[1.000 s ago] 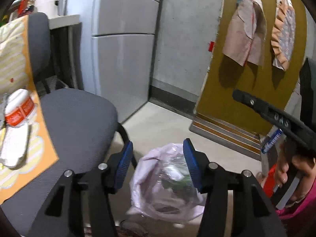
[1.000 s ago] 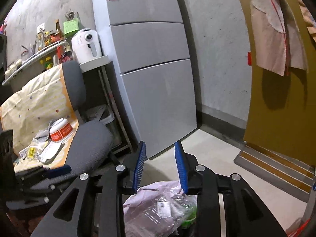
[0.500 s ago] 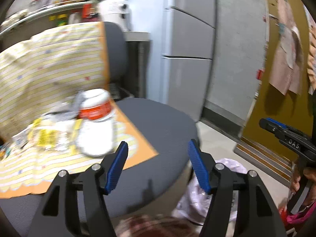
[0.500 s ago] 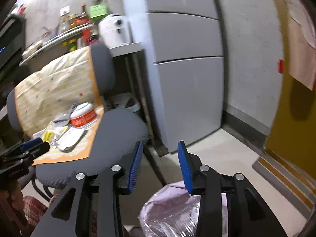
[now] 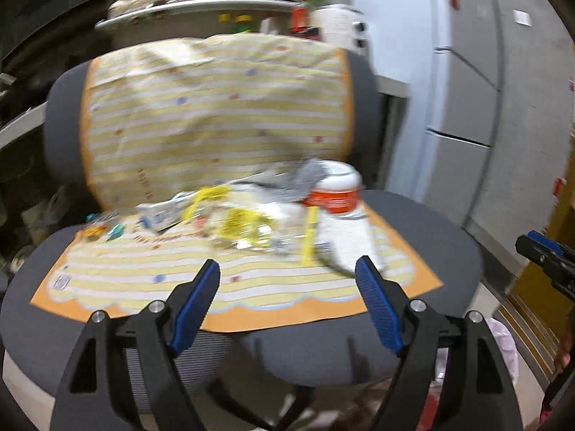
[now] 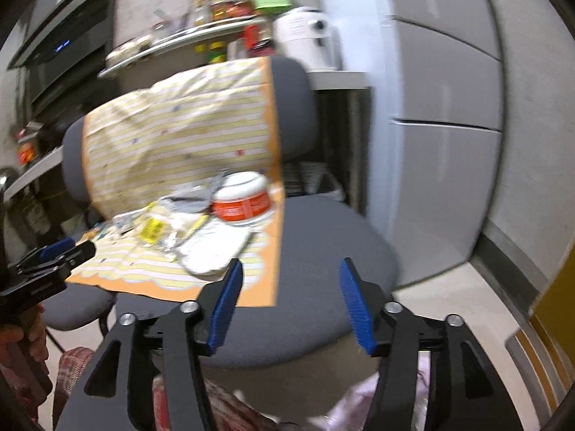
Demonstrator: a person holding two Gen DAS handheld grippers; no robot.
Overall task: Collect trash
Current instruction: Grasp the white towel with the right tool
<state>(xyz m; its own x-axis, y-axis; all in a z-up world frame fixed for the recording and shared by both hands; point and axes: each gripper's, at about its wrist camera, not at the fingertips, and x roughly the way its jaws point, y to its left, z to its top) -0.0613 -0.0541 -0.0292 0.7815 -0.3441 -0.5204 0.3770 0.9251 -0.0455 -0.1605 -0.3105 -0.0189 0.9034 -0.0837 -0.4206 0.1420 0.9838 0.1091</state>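
Note:
A grey office chair (image 5: 424, 237) (image 6: 323, 244) carries a yellow striped paper sheet (image 5: 215, 107) (image 6: 172, 136) over seat and backrest. On the sheet lies trash: a white and orange instant-noodle cup (image 5: 336, 192) (image 6: 242, 199), its white lid (image 5: 346, 240) (image 6: 214, 251), yellow and silver wrappers (image 5: 240, 228) (image 6: 154, 230) and small packets (image 5: 158, 213). My left gripper (image 5: 287, 305) hangs open before the seat's front edge, nothing between its fingers. My right gripper (image 6: 291, 301) is open over the seat's right side, empty. A pink trash bag (image 5: 503, 341) (image 6: 359, 406) shows low beside the chair.
A grey refrigerator (image 6: 445, 107) (image 5: 463, 82) stands right of the chair. Behind it are a shelf with bottles (image 6: 201, 36) (image 5: 230, 0) and a white appliance (image 6: 305, 39). A person's hand (image 6: 25, 341) holds the left gripper's handle. An ochre door (image 6: 557, 287) is far right.
Both views have swung left from the trash bag and floor to the chair. Both grippers have opened wider. The trash on the sheet now sits ahead of the left gripper.

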